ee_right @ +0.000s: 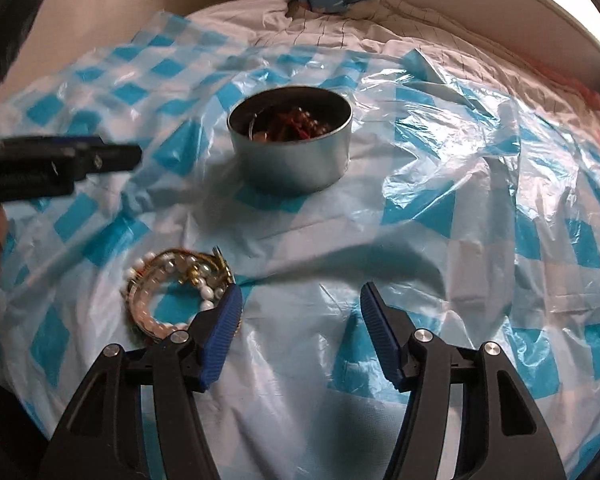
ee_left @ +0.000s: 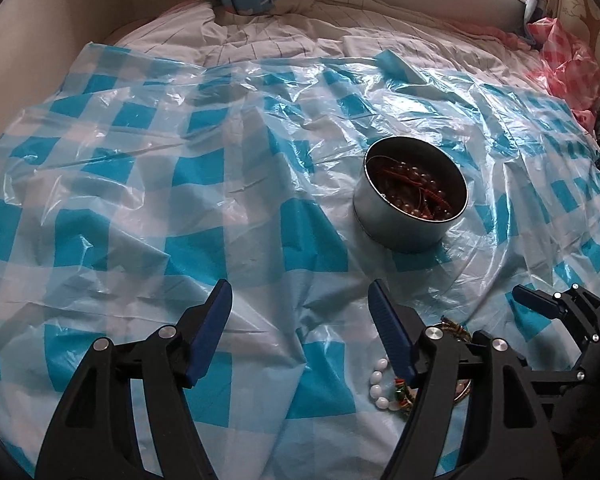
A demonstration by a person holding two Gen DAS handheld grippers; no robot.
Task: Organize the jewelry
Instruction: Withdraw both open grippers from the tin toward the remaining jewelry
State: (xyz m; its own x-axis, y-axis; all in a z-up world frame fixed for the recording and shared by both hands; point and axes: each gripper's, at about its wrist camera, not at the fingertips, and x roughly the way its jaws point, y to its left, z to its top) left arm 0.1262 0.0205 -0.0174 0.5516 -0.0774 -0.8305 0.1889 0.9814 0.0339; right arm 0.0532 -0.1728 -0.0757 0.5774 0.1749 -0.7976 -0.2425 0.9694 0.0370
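My left gripper (ee_left: 300, 292) and right gripper (ee_right: 300, 296) both stand apart, nothing between the pads. The round tin (ee_left: 400, 220) sits on the checked plastic sheet (ee_left: 140, 200) over the bed, dark beads inside. Only the right wrist view shows the whole bracelet pile (ee_right: 172, 284) in front of the tin; the left view hides most of it behind my finger.

bracelets (ee_right: 176, 292) before tin (ee_right: 290, 148), on sheet (ee_right: 440, 240)

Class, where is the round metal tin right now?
The round metal tin sits on the blue checked plastic sheet, upper centre in the right wrist view, beyond the pile of bracelets and apart from it.
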